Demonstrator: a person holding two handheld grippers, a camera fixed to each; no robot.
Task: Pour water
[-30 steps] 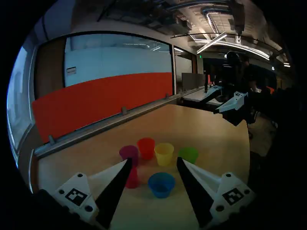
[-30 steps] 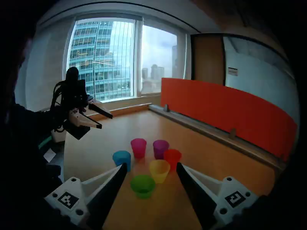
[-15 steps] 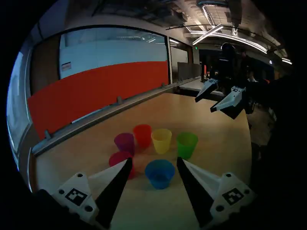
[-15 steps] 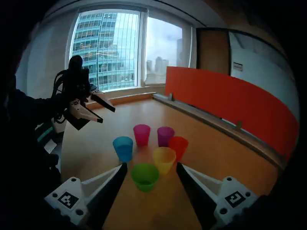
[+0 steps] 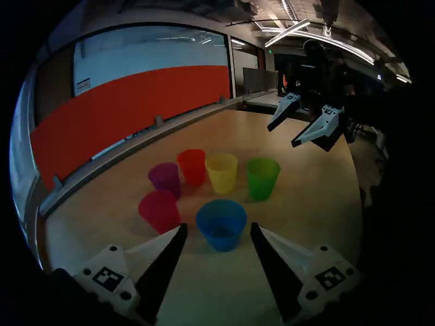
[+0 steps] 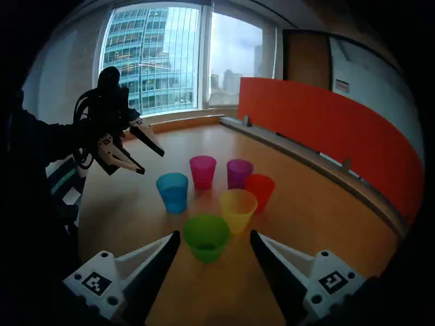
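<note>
both grippers have drawn nearer to the cups over the last second, so the cluster looks larger in each view.

six plastic cups stand upright, mouths up, close together on a pale wooden table [image 5: 310, 190]. in the left gripper view, the left gripper [image 5: 217, 227] has its two fingers spread wide and holds nothing. the blue cup [image 5: 221, 224] stands just beyond the fingertips, centred in the gap between them, and touches neither finger. the pink cup [image 5: 159, 209] is just to its left. behind them, from left to right, run the purple cup [image 5: 165, 178], the red cup [image 5: 191, 165], the yellow cup [image 5: 221, 171] and the green cup [image 5: 262, 176]. farther off, above the table's far side, the right gripper [image 5: 281, 137] hangs in the air, fingers parted and empty, pointing down toward the cups.

in the right gripper view, the right gripper's fingers are likewise wide apart with nothing between them. the green cup stands just ahead of the gap, with the yellow cup behind it to the right. the left gripper hovers at the left, held by a person's hand [image 6: 89, 138] in a dark sleeve, open and empty, near the blue cup but apart from it.

whether any cup holds water cannot be told. an orange panel [image 6: 326, 125] runs along one edge of the table, and a window [image 6: 157, 60] shows tall buildings.
</note>
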